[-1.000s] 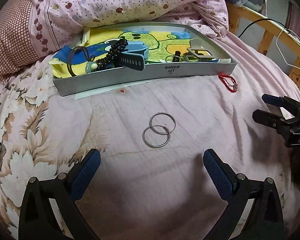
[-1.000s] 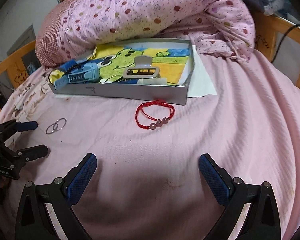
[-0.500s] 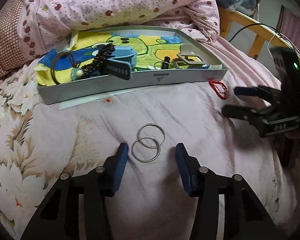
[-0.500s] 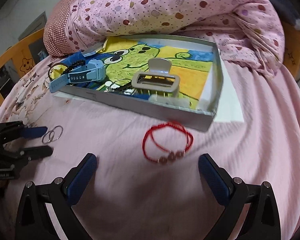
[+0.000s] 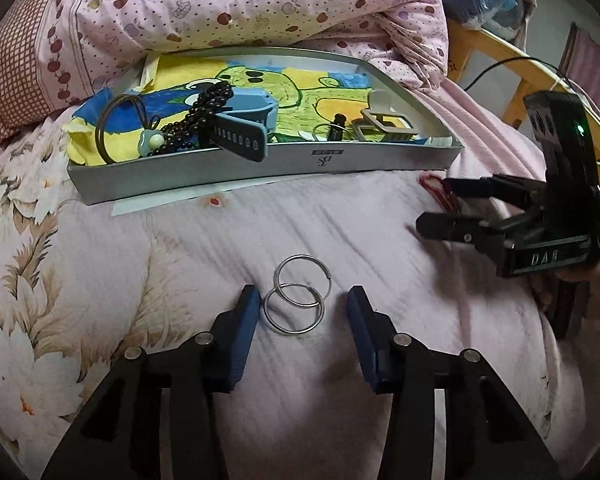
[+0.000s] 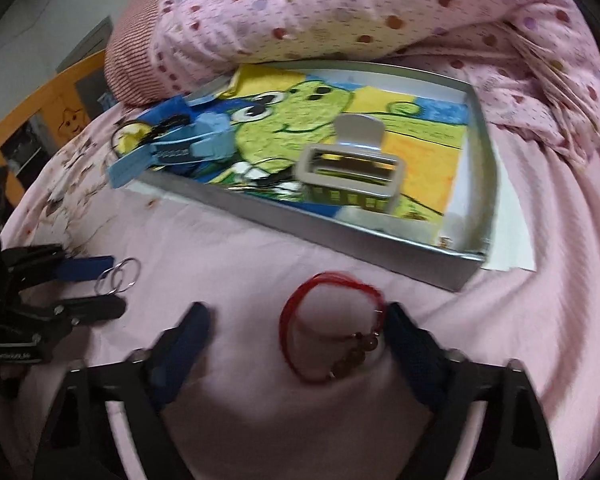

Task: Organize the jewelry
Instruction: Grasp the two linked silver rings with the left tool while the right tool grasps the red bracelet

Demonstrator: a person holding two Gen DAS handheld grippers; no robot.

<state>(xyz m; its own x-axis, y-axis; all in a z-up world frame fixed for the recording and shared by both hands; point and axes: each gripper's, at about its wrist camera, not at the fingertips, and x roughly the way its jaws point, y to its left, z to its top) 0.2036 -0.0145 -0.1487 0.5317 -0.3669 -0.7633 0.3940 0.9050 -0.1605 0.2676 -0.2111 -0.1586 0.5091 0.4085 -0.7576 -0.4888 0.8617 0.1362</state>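
The left gripper (image 5: 300,304) sat low on the bed (image 5: 180,264). Its blue fingers (image 5: 242,336) stood part open, one on each side of two silver rings (image 5: 296,300). The rings overlapped and lay flat on the pink sheet. The fingers were close to the rings, but I could not tell if they touched them. They held nothing.

The right gripper (image 6: 300,332) was low too. Its fingers (image 6: 180,344) were open wider, with a red bracelet (image 6: 328,332) lying between them. The bracelet had a few brown beads, and its right side lay just beside the right finger. It was not held. This view was a bit blurry.

Just past the bracelet was a flat grey tray (image 6: 300,232) with a green cartoon cloth inside. In the tray lay a grey hair clip (image 6: 352,168), a blue watch (image 5: 244,128), dark beads (image 5: 200,116) and a brown cord (image 5: 112,124) with a small charm. The watch strap hung over the tray's front wall.

Behind the tray was a rolled pink quilt (image 5: 240,4) with spots.
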